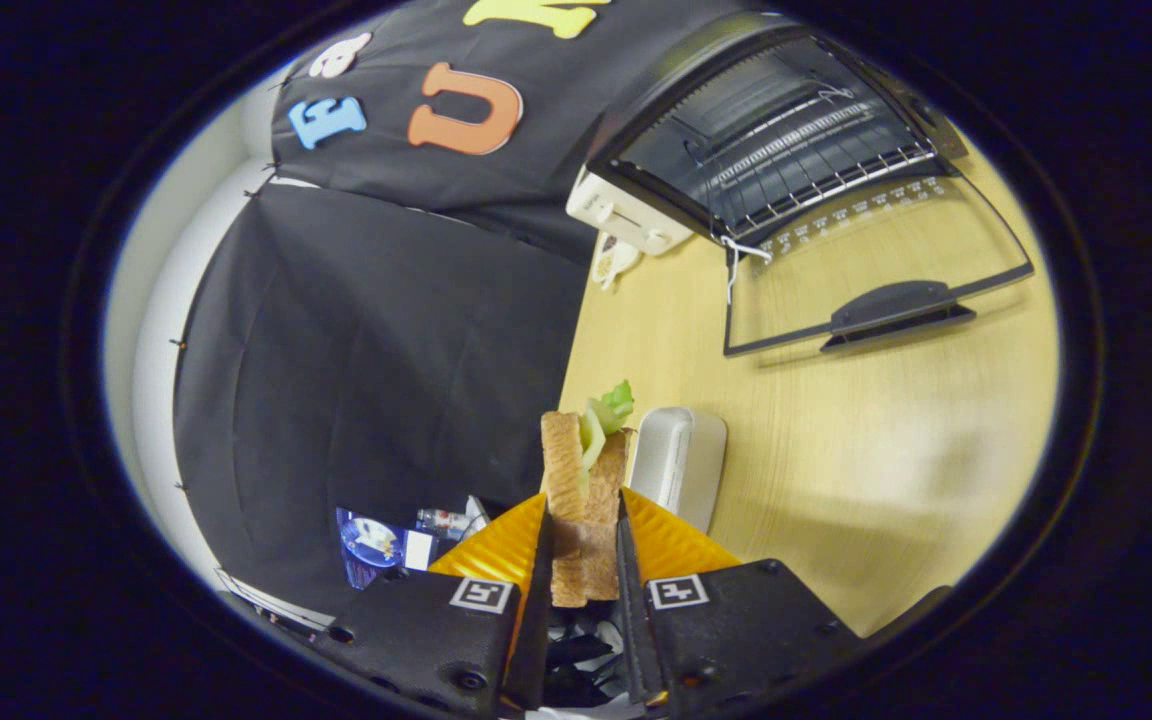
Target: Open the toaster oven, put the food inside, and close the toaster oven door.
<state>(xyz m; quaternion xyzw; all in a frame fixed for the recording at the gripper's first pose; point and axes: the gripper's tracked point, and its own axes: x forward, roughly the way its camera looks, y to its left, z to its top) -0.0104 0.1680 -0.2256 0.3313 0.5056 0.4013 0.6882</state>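
Note:
My gripper [584, 510] is shut on a sandwich [584, 470], two slices of brown bread with green lettuce sticking out at its far end. Both fingers press on the bread, and the sandwich hangs above the wooden table. Far beyond the fingers stands the toaster oven [766, 130]. Its glass door [876, 270] lies folded down flat over the table with the dark handle [896, 310] toward me. The wire rack [816, 180] inside the oven is bare.
A small white tray [681, 465] lies on the light wooden table [886, 450] just beside the sandwich. A white box [621, 215] sits against the oven's side. Black cloth walls off the booth past the table's edge, with some clutter [396, 540] low beside my fingers.

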